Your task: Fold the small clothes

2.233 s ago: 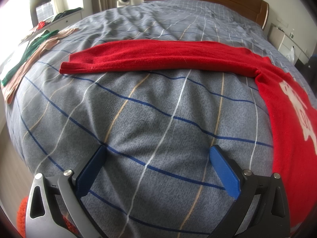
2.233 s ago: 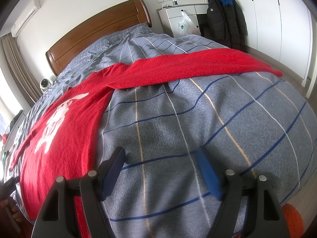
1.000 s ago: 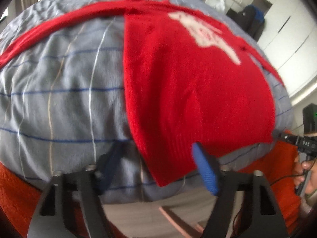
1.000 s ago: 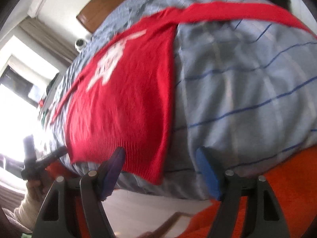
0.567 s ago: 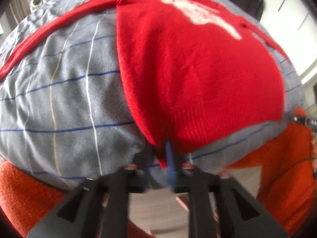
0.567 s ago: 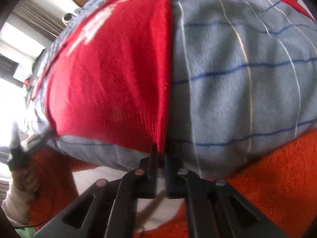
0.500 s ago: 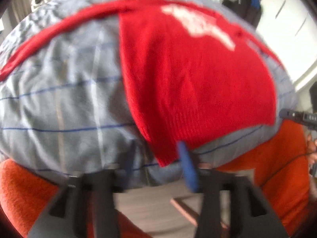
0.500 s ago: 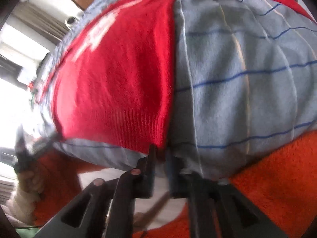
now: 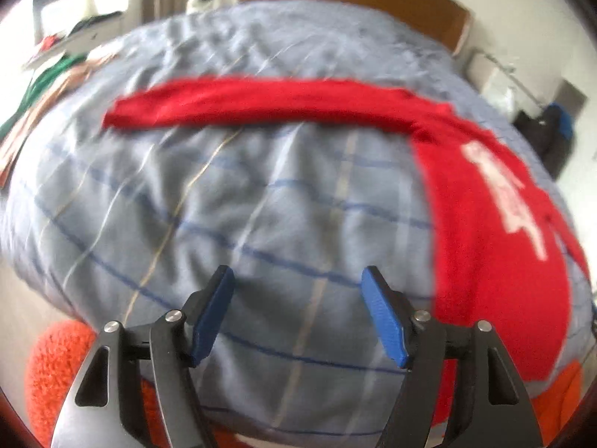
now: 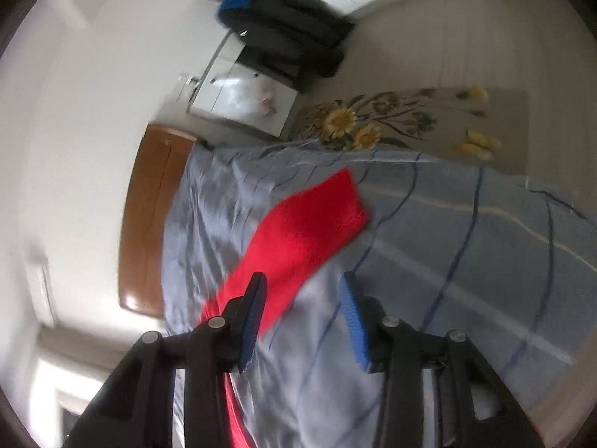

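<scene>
A red sweater with a white print lies flat on the grey checked bed cover. Its one sleeve stretches out to the left across the bed. My left gripper is open and empty above the cover, left of the sweater's body and below that sleeve. In the right wrist view, which is rolled sideways, the other sleeve lies on the cover just ahead. My right gripper is open and empty, just short of that sleeve.
A wooden headboard stands at the far end of the bed. Green and beige clothes lie at the bed's left side. A white cabinet with a dark jacket and a flowered rug lie beyond the bed's right side. Orange fleece shows below.
Both grippers were shut on the sweater's hem corners about half a second ago. Both have let go, opened and swung outward, each toward a sleeve. The sweater lies as before.
</scene>
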The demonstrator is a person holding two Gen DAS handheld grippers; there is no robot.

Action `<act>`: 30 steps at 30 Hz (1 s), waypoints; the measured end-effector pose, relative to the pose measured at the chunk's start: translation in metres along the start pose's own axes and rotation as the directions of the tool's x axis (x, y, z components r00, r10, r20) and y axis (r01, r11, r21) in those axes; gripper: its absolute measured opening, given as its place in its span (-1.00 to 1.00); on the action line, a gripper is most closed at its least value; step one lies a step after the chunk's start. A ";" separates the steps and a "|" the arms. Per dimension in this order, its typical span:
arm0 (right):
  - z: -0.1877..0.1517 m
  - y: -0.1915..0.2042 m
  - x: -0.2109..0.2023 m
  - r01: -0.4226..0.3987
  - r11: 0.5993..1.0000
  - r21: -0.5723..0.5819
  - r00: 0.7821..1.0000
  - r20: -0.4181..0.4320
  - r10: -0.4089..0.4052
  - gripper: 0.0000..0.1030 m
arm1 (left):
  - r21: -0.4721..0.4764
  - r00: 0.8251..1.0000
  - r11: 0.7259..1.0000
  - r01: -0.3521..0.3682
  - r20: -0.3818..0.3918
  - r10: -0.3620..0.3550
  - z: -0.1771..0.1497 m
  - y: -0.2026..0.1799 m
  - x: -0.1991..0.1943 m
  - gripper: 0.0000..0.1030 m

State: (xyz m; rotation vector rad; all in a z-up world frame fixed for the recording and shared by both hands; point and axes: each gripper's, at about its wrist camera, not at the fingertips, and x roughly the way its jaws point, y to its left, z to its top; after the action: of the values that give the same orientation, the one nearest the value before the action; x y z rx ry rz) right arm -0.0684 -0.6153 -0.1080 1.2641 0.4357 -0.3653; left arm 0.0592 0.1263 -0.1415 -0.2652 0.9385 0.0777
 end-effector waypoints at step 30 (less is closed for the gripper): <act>-0.220 0.357 0.111 -0.292 0.610 -0.737 0.954 -0.266 0.136 -0.91 | -0.032 1.000 0.999 0.014 0.000 -0.014 -0.002 0.007 0.008 0.62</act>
State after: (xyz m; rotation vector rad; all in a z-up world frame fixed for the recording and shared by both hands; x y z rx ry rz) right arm 0.1784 -0.3119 0.0789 0.4755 0.5143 0.1652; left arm 0.0607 0.1322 -0.1503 -0.3014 0.9362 0.0794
